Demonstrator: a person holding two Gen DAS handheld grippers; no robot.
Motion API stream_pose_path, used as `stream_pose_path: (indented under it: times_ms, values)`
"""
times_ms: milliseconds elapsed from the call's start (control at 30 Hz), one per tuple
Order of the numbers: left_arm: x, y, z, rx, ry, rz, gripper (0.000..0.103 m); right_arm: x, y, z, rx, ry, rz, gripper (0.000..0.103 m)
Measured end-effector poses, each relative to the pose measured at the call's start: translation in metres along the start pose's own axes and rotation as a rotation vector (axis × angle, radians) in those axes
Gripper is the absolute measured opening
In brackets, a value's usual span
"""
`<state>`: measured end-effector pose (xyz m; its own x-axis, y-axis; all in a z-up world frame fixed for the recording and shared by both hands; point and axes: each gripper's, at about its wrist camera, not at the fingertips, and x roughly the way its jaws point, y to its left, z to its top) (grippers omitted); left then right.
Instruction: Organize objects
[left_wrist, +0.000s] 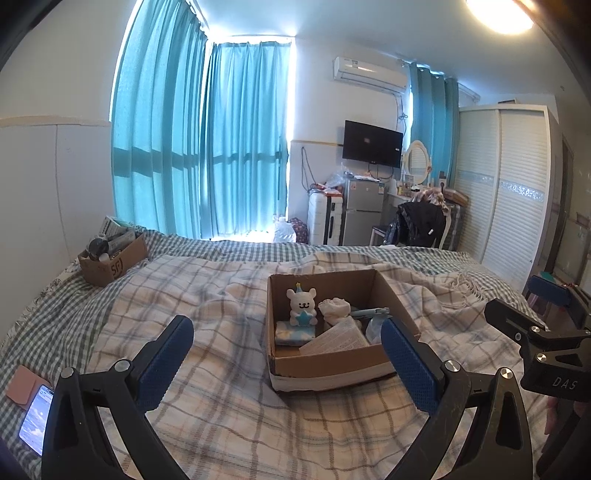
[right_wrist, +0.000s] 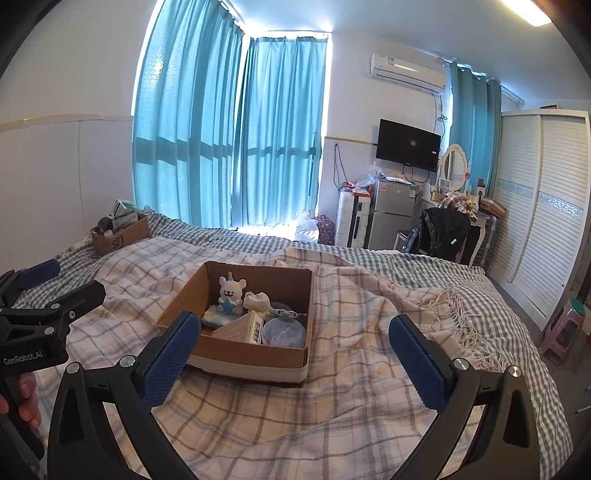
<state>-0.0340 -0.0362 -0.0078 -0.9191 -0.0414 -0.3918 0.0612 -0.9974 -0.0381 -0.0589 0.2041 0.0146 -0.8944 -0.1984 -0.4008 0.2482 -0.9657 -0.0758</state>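
Observation:
An open cardboard box (left_wrist: 384, 362) sits on the plaid blanket in the middle of the bed; it also shows in the right wrist view (right_wrist: 243, 356). Inside it are a white toy bear (left_wrist: 302, 306) with a blue star, a white cloth bundle (left_wrist: 334, 310), a folded blue cloth, a paper leaflet, a pen and a round clear lid (right_wrist: 283, 331). My left gripper (left_wrist: 286, 350) is open and empty, just in front of the box. My right gripper (right_wrist: 295, 345) is open and empty, also in front of the box.
A second cardboard box (left_wrist: 110, 264) full of items stands at the bed's far left corner. A phone (left_wrist: 35, 419) and a pink card lie at the left edge. A fringed blanket end (right_wrist: 458, 314) lies right. A wardrobe, fridge, chair and pink stool (right_wrist: 563, 332) stand beyond.

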Motion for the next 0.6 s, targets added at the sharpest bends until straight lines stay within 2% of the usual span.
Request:
stream_pose_path:
  times_ms: [600]
  values:
    - [0.0006, 0.0024, -0.0001, -0.009, 0.010, -0.005, 0.103, 0.0019, 0.0025, 0.0001, -0.002, 0.003, -0.023, 0.103]
